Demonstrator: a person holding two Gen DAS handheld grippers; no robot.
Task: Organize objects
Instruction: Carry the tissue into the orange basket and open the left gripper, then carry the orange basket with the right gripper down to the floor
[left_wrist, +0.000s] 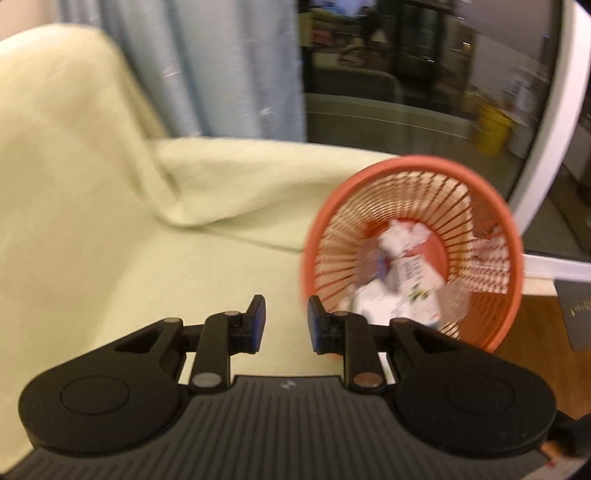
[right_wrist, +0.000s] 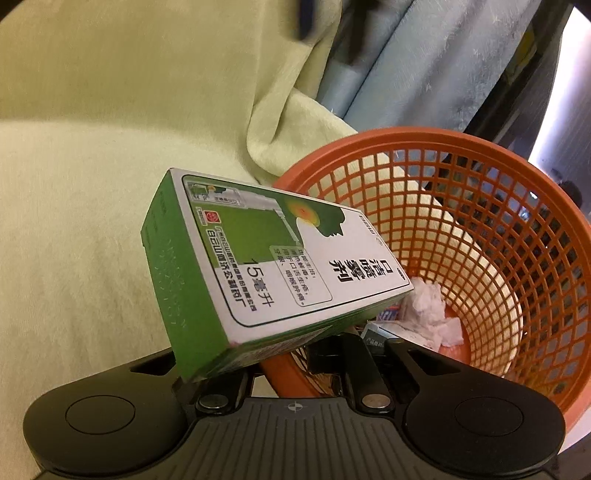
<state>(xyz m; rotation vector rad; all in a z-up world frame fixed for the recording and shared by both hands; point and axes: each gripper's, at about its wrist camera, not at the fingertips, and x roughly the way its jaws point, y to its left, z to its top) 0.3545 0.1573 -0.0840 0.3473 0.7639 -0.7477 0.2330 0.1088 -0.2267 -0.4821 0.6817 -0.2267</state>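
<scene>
Right hand-held gripper (right_wrist: 280, 360): clamped on the near lower end of a green-and-white medicine box (right_wrist: 258, 266), fingertips hidden under the carton. Box tilted, long axis running from near left up toward far right, its far corner already overhanging the rim of the orange mesh basket (right_wrist: 517, 236). Basket just beyond and to the right of the grip, mouth tipped toward the camera, crumpled white paper (right_wrist: 432, 314) and other packaging lying at its bottom. Likely next: a short push forward and right, then release, so the box drops inside. Left hand-held gripper (left_wrist: 286, 325): partly open, holding nothing, near the basket's left rim over the pale green sofa cover (left_wrist: 110, 240). Right hand clearly the nearer for the drop.
</scene>
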